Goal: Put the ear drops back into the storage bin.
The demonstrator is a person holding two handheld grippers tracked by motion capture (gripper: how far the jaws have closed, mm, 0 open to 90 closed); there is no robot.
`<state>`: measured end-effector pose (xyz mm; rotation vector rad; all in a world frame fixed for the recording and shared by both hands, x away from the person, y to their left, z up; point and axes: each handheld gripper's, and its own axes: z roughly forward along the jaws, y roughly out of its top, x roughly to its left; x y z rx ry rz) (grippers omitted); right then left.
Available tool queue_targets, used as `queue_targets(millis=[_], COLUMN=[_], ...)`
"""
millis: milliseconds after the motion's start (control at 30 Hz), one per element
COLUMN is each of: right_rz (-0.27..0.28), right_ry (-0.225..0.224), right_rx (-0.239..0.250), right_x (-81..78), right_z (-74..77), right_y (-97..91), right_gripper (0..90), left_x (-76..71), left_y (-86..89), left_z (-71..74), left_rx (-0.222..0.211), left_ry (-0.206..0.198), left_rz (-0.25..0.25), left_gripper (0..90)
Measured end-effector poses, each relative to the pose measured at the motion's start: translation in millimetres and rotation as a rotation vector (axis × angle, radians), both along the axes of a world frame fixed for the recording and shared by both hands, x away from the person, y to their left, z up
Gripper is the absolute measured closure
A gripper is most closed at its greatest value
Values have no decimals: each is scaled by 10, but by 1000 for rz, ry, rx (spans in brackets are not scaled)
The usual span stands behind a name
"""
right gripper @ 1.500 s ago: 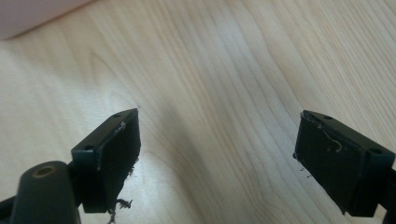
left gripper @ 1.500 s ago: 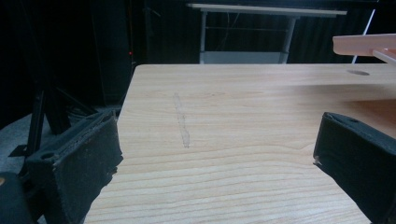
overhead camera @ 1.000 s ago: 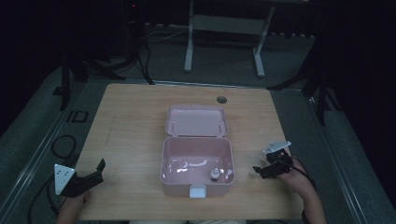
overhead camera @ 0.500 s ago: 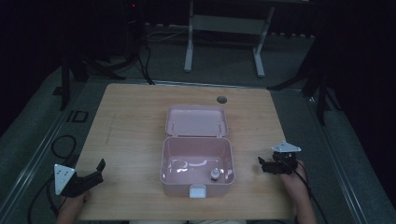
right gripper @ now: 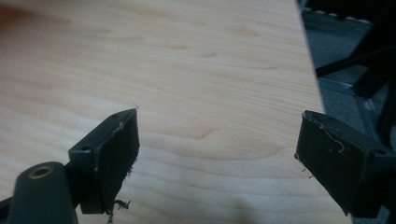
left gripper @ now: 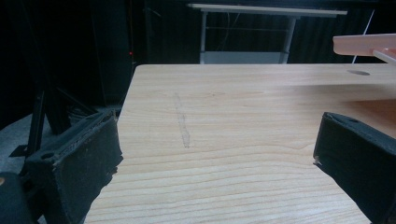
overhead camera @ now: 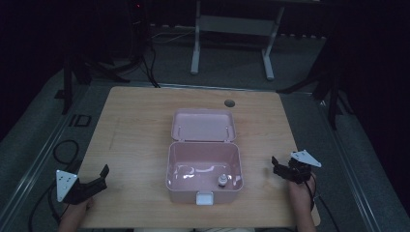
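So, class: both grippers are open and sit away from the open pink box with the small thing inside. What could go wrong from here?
1. The small object sits close to the front wall of the box; wide-open jaws reaching in may catch the wall and shove the box.
2. The lid lies flat behind; a reach from behind could knock it.
3. The right gripper sits near the edge of the table, so pulling back may take it off the edge. The left gripper is also far off.

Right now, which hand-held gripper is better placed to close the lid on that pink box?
Probably the right hand-held gripper: it sits open close beside the pink box, nearer than the left hand-held gripper at the table's corner. The lid lies open behind.
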<state>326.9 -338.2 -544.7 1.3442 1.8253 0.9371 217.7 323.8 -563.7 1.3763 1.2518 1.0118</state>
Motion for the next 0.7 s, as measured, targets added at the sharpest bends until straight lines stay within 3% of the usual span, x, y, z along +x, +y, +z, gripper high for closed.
queue_targets(millis=[100, 133, 333, 700], right_rz=[-31, -42, -47, -38], right_ry=[-19, -35, -77, -69], right_rx=[-2, 21, 48, 66], right_x=[-12, -25, -60, -64], right_z=[-12, -16, -19, -30], right_y=[-11, -24, -47, -59], right_gripper=[130, 130, 130, 131], left_x=[0, 1, 1, 0], left_y=[0, 1, 2, 2], left_z=[0, 0, 0, 0], left_rx=[0, -1, -2, -1], left_ry=[0, 0, 0, 0], left_rz=[0, 0, -1, -2], left_gripper=[10, 9, 9, 10])
